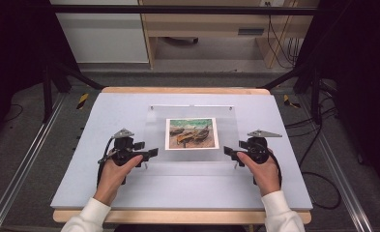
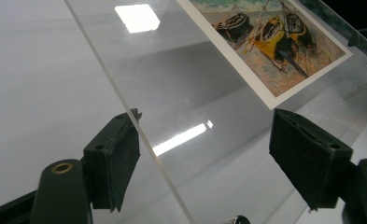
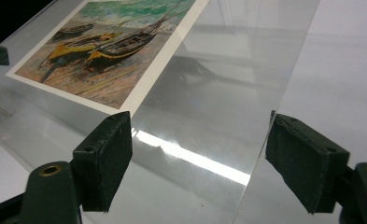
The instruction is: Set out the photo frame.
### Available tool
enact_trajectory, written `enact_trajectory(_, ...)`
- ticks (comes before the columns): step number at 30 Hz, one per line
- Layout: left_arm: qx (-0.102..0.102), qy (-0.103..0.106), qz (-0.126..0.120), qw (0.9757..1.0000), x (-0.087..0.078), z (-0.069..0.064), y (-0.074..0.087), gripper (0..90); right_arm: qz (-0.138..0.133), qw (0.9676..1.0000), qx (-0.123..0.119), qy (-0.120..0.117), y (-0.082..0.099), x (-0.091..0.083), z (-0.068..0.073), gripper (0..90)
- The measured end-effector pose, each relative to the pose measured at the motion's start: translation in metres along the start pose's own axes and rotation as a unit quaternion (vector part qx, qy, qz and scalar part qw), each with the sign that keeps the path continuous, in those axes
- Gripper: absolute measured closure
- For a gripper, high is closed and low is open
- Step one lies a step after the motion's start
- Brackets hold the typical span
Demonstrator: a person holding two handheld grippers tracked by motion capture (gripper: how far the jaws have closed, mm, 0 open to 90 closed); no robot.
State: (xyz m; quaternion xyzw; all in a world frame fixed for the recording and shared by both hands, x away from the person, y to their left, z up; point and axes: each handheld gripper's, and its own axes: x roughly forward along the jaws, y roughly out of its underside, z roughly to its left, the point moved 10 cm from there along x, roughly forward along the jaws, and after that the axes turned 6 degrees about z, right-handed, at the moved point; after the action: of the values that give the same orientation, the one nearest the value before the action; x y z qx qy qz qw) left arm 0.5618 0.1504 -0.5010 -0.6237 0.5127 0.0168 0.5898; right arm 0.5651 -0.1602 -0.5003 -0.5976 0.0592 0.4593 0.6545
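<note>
A clear acrylic sheet lies on the table with a print of beached boats at its middle. My left gripper stands at the sheet's near left corner and my right gripper at its near right corner, both pointing inward. In the left gripper view the sheet's edge runs between the jaws of the left gripper, close beside one pad while the other pad stands well off. In the right gripper view the sheet likewise passes between the wide-set jaws of the right gripper. Both are open.
The sheet rests on a pale blue-grey mat over a wooden table. Small metal studs sit at the sheet's far corners. Dark frame posts and cables stand off the table at both sides, and a cabinet stands behind.
</note>
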Motion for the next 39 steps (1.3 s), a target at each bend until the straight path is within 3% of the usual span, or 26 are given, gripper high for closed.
enact_trajectory(14,0.008,-0.026,-0.021,0.9994,-0.013,-0.007,0.005,34.0,-0.018,0.9991,-0.031,0.023,0.005,-0.017,0.006,33.5)
enact_trajectory(39,0.017,-0.045,-0.024,0.9985,-0.026,-0.016,0.015,40.5,-0.029,0.9980,-0.043,0.038,0.015,-0.034,0.015,43.9)
